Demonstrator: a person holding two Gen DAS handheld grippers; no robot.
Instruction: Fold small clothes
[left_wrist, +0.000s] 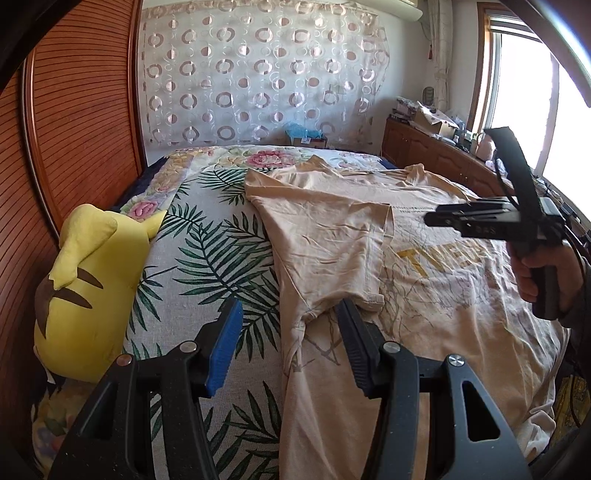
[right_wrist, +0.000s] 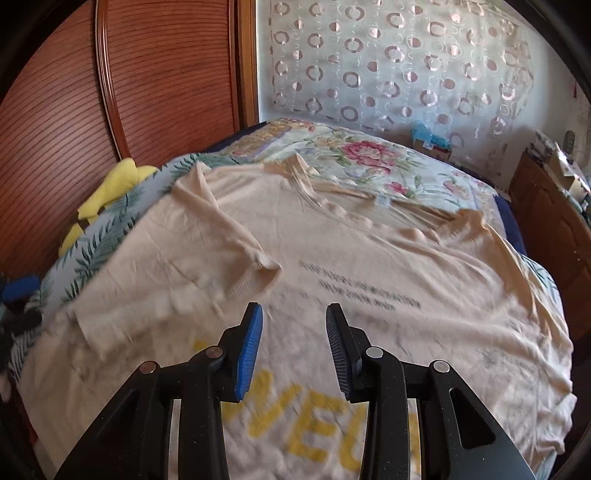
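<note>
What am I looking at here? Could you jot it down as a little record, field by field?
place: bed with a leaf-print cover
garment: beige T-shirt spread flat, yellow lettering facing up
fold so far: one sleeve already turned in over the chest
left gripper: open, over the shirt's edge by the folded sleeve
right gripper: open, nothing between its jaws, above the print
bystander: yellow plush toy beside the wooden headboard

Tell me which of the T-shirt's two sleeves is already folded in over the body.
The sleeve on the yellow plush toy's side: it lies flat across the T-shirt's chest. The other sleeve is bunched outward.
</note>
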